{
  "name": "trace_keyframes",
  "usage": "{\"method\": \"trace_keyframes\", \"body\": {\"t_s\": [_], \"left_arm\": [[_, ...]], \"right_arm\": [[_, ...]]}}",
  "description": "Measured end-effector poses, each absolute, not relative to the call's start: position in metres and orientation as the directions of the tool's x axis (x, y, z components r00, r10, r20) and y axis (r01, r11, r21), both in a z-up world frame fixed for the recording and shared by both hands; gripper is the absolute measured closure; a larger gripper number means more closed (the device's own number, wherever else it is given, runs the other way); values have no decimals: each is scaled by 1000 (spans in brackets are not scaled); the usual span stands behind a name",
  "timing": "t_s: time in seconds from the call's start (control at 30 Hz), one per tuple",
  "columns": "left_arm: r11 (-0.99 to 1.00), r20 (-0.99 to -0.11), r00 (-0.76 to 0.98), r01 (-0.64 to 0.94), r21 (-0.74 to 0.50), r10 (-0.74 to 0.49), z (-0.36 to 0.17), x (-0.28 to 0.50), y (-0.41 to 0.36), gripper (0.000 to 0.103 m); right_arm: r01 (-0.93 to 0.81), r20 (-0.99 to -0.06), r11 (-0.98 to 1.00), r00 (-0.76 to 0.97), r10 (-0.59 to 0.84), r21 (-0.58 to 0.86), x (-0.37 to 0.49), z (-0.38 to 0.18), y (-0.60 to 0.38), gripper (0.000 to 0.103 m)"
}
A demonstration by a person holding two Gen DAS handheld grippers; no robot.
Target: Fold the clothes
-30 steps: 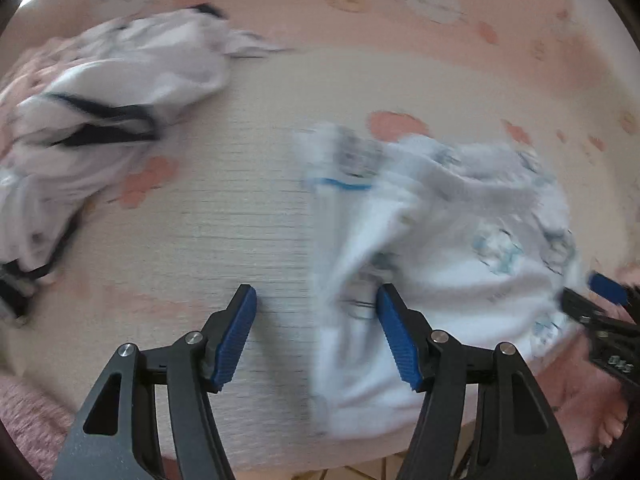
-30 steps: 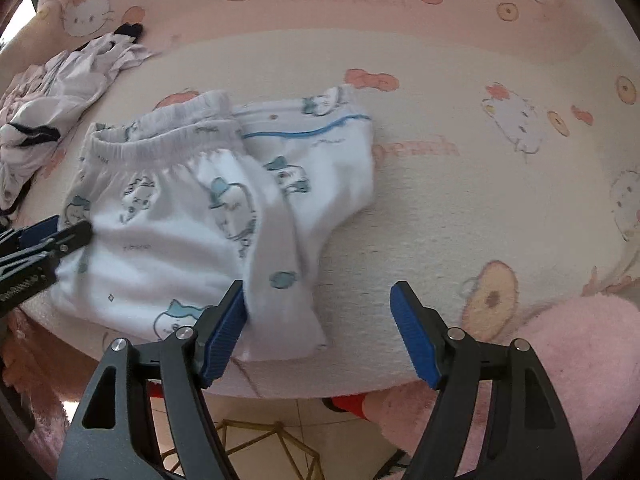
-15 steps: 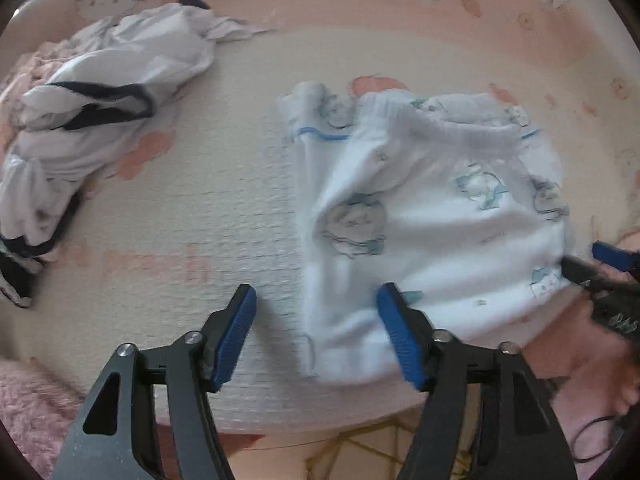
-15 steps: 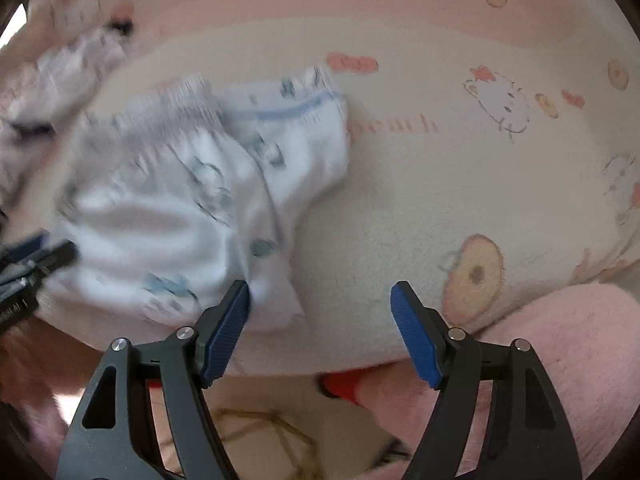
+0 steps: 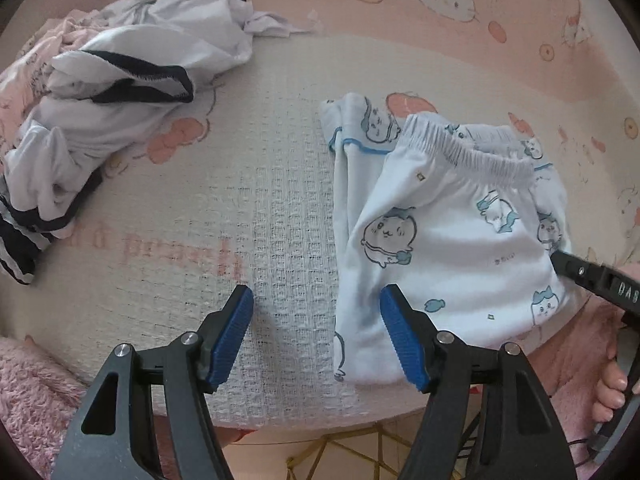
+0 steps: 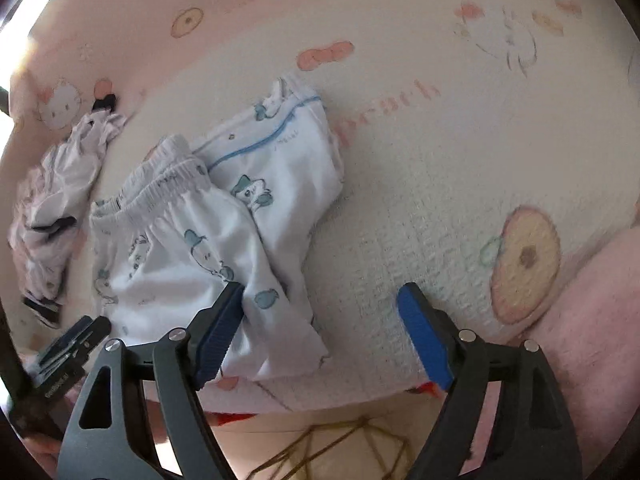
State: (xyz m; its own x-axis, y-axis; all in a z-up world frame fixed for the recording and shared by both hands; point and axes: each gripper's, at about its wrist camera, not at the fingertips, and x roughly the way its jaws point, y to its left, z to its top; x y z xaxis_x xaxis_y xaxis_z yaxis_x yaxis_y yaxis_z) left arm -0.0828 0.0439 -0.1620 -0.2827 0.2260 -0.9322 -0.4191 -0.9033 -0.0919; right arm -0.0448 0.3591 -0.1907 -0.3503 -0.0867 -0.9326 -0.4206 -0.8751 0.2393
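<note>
Both tongs are standing spread wide with nothing pinched. Left tongs (image 5: 316, 336) are hovering over the near edge of the cloth-covered table (image 5: 256, 216), one blue pad just over the folded pants (image 5: 448, 240). Right tongs (image 6: 320, 332) have just been opening, their left pad lying over the pants' lower corner and the pants' edge between the jaws. No containers are showing. White pants with blue cartoon prints and a gathered waistband are lying folded, flat on the cloth near its front edge. A crumpled pile of clothes (image 5: 104, 112) is sitting well apart at the left.
</note>
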Motion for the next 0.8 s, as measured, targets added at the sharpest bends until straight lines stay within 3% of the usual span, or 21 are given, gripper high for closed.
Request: {"method": "trace_keyframes", "body": {"t_s": [0.07, 0.13, 0.3, 0.43, 0.6, 0.8], "left_arm": [[-902, -930, -280, -418, -106, 239, -160, -83, 44, 34], [-903, -928, -275, -412, -121, 250, -159, -85, 44, 34], [-906, -924, -263, -391, -161, 278, -156, -87, 40, 34], [-906, -916, -266, -380, -188, 302, -150, -90, 36, 34], [-928, -902, -291, -291, -234, 319, -141, -101, 16, 36], [-918, -881, -275, -215, -333, 384, -141, -109, -11, 36]], "right_arm": [[-366, -935, -904, -345, -88, 220, -50, -189, 349, 40], [-308, -926, -921, -360, -119, 238, -53, -185, 341, 65], [-288, -903, -905, -385, -190, 313, -61, -180, 344, 80], [-265, -854, -878, -456, -251, 399, -51, -164, 336, 83], [-160, -832, -903, -479, -281, 398, -70, -138, 304, 83], [-39, -849, -931, -426, -313, 363, -94, -148, 247, 82]]}}
